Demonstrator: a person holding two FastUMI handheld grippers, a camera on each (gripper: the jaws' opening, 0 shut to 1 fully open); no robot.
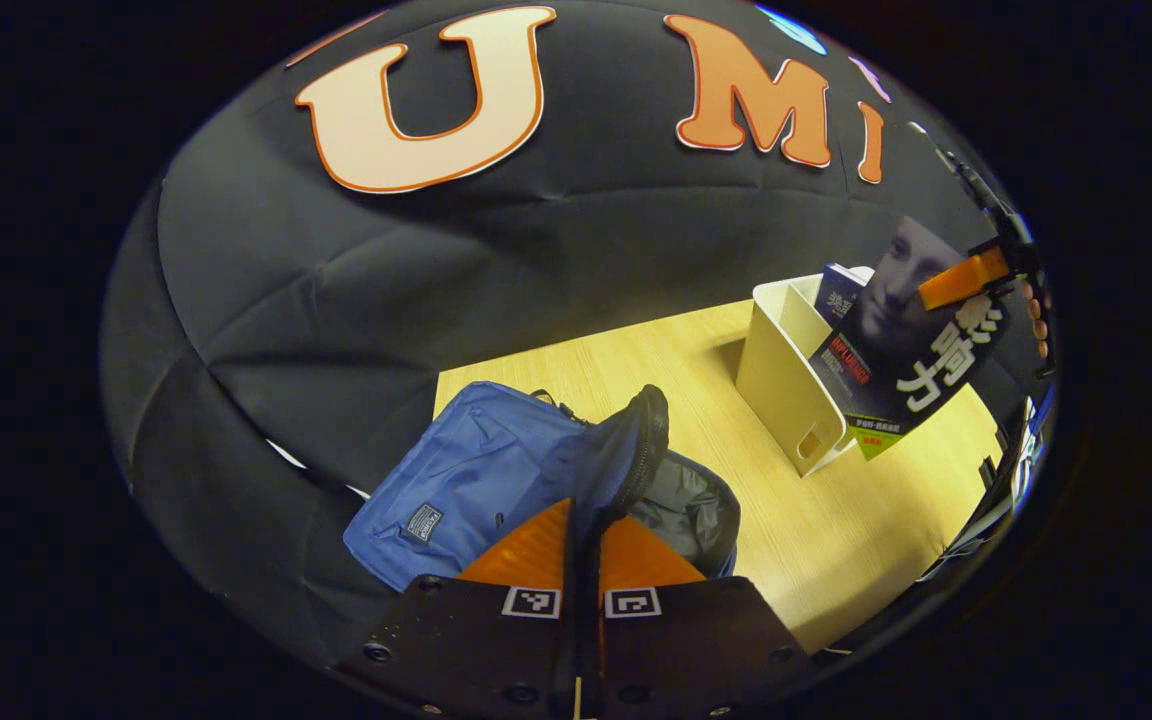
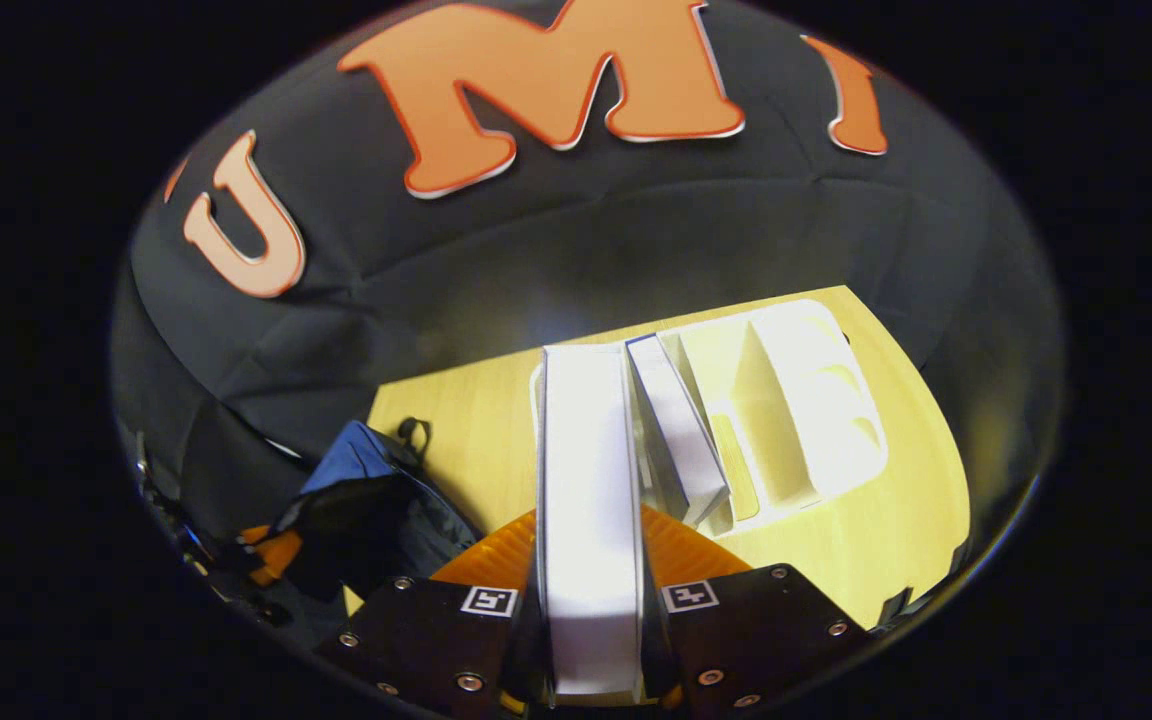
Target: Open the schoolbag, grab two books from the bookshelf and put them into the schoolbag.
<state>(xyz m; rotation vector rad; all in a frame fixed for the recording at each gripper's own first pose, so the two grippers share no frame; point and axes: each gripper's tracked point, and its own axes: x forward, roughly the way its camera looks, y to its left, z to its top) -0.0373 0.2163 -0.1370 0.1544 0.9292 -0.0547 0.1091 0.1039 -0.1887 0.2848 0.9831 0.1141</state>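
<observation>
The book [image 2: 588, 520] is up and out of the bookshelf [image 2: 796, 400], page edge facing the right claw's own camera, both fingers of the right claw [image 2: 588, 560] pressed against its two covers. From the left gripper view the same book [image 1: 901, 350] hangs tilted in the air just in front of the white bookshelf [image 1: 786, 390], the right claw [image 1: 971, 275] pinching its upper corner. A second book [image 2: 678, 430] leans in the rack's near slot, upright but tipped, close beside the lifted one.

Over on the left side of the table [image 1: 836, 530], the blue schoolbag [image 1: 496, 480] lies with its zipper undone and the grey lining showing. The left claw [image 1: 581, 545] is closed together on the lip of the bag's flap, holding the mouth up and open. In the right gripper view the schoolbag [image 2: 366, 490] sits low left, well apart from the rack.

So the opening looks done, and this reads as the first book in transit: picked, not yet delivered. The next move, as I judge it, calls for the right claw to swing the book across the table toward the bag, turn it so a narrow edge leads, and lower it into the gap the left claw holds. The mouth looks snug, so the book's corner could catch on the flap if the angle is off. Then the second book waits.
</observation>
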